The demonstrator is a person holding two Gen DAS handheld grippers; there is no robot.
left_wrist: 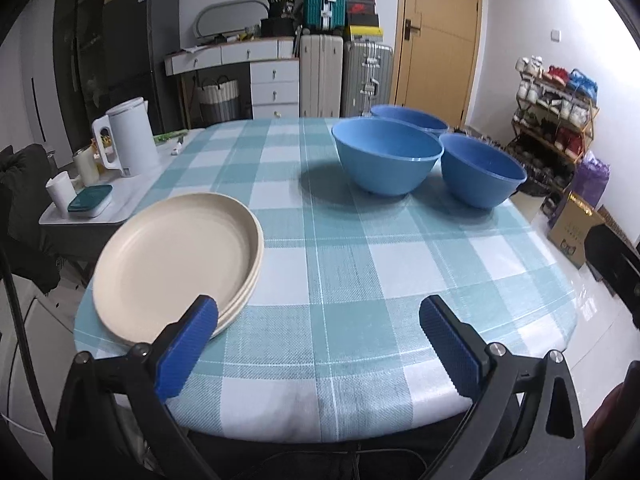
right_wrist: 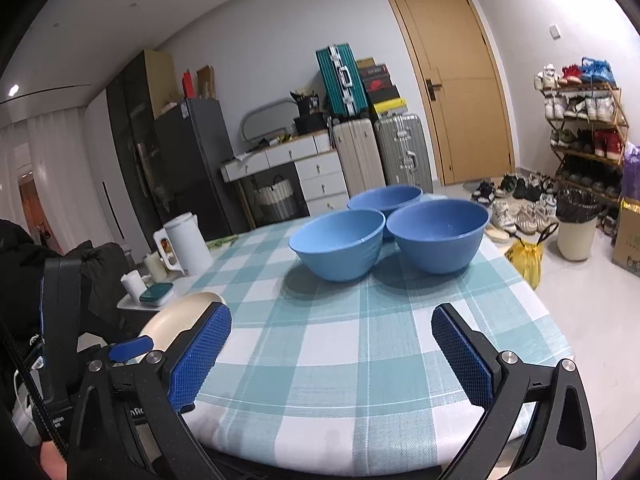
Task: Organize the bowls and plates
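Plates look sorted: the cream plates (left_wrist: 176,264) sit stacked at the near left edge of the checked tablecloth (left_wrist: 360,280). The bowls are the job left, I'd say. Three blue bowls (right_wrist: 338,244) stand separately at the far side, close together, none nested. The left gripper (left_wrist: 320,340) hangs wide and empty by the plate stack; the right gripper (right_wrist: 332,352) is spread wide too, holding nothing, facing the bowls.
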